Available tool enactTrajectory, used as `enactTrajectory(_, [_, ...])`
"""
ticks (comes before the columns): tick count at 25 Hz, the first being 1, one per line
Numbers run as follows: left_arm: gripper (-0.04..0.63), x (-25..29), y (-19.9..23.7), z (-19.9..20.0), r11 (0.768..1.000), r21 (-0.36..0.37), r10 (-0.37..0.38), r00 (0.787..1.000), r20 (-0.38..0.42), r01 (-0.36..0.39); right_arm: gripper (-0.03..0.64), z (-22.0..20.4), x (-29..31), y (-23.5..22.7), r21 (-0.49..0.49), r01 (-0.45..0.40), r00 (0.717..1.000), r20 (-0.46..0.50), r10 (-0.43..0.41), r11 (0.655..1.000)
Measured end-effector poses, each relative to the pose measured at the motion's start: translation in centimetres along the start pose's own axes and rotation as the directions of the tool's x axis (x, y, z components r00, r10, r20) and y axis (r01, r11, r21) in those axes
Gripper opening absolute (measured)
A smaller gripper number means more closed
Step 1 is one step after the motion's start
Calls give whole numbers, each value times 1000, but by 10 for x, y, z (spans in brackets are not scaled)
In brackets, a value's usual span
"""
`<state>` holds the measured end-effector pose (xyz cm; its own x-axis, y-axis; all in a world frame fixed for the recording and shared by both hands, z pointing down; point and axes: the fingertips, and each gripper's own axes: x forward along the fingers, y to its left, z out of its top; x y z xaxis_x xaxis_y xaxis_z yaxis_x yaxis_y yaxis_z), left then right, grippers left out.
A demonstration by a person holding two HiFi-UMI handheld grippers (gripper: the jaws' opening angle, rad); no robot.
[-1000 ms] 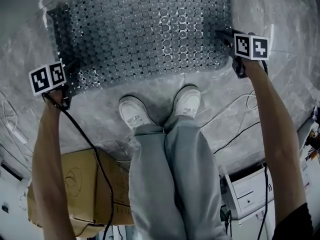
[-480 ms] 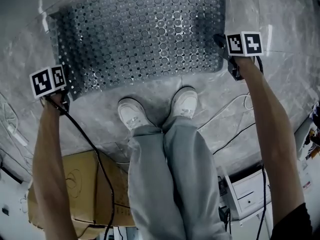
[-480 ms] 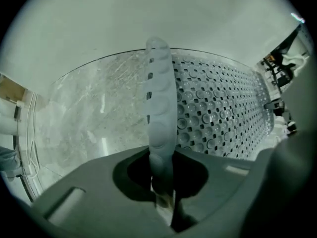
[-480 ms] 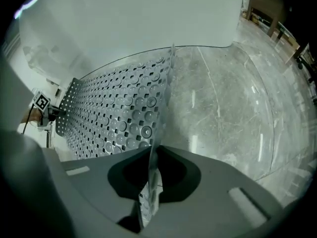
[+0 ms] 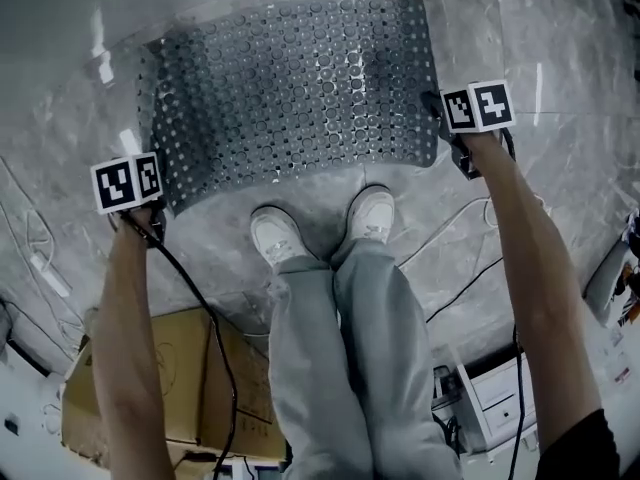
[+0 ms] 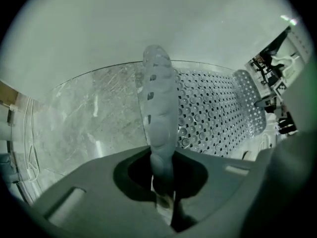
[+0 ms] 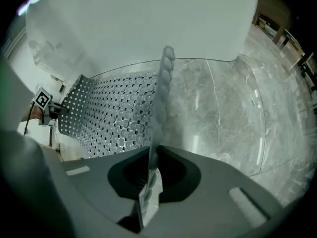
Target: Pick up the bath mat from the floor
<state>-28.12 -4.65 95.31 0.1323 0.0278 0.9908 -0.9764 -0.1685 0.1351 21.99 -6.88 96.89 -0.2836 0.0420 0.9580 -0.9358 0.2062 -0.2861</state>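
Grey marble floor [image 5: 570, 58], cardboard box [image 5: 130, 398] behind the feet. Both arms reach straight down. The left hand-held gripper [image 6: 162, 190] and right hand-held gripper [image 7: 148, 182] each pinch an end of the bath mat [image 5: 300, 88], which bows between them just ahead of the shoes [image 5: 375, 213].

A pale grey veined marble floor [image 5: 570, 48] fills the head view. A brown cardboard box [image 5: 170, 388] sits at lower left and a white drawer unit [image 5: 492, 408] at lower right. Thin white cords [image 5: 48, 273] lie near the left edge
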Motion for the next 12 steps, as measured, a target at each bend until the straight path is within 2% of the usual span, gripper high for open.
enactTrajectory(6, [26,-33,-22,6,999,18,-35,999,19,35,21,9,-25,28,-46,-10,1000,2,10,999])
enactTrajectory(12, [25,-67,-48,6,995,58,-85,996,-14,86,21,11,-52,58,-63,-28,1000,-3,27,998])
